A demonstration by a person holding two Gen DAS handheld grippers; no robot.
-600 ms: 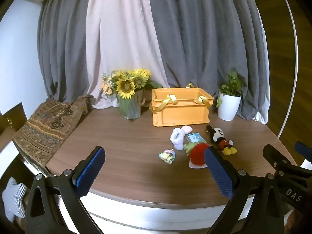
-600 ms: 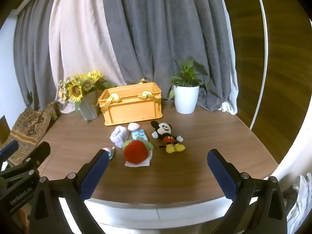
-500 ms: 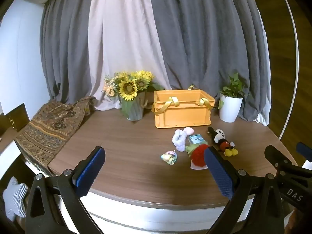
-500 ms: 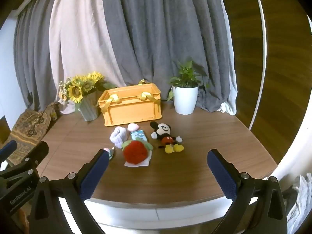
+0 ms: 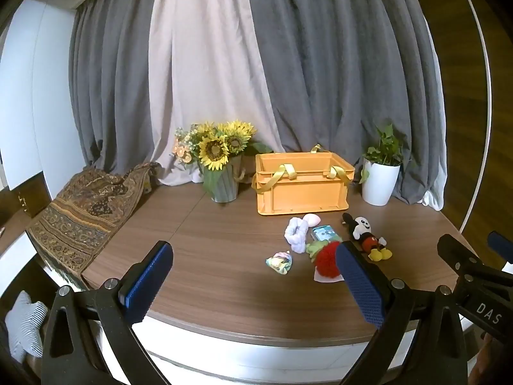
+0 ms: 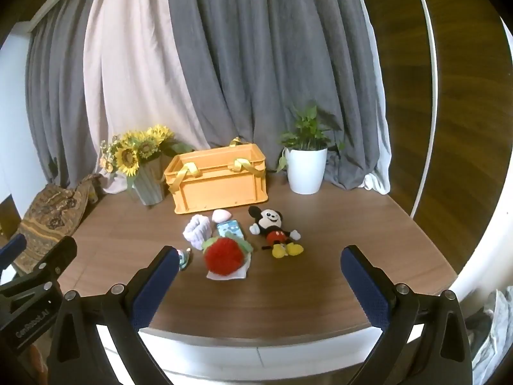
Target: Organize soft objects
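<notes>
An orange crate [image 5: 303, 186] [image 6: 219, 181] with yellow strap handles stands at the back of the round wooden table. In front of it lie a Mickey Mouse plush [image 5: 365, 235] [image 6: 274, 229], a red strawberry plush [image 5: 327, 261] [image 6: 224, 255], a white fluffy toy [image 5: 295, 235] [image 6: 198, 229], a pink soft piece [image 5: 311, 219] [image 6: 221, 215], a light blue soft item [image 5: 324, 233] [image 6: 229, 228] and a small pastel toy [image 5: 279, 262] [image 6: 183, 258]. My left gripper [image 5: 253, 284] and right gripper [image 6: 259, 280] are open and empty, above the table's near edge.
A vase of sunflowers [image 5: 219, 160] [image 6: 141, 160] stands left of the crate, a white potted plant [image 5: 381, 170] [image 6: 306, 163] to its right. A patterned cloth [image 5: 83, 211] drapes the table's left edge. Grey and pale curtains hang behind.
Both views have tilted slightly upward, so the table and its objects sit a little lower in the frames. Both grippers stay open; no object has moved.
</notes>
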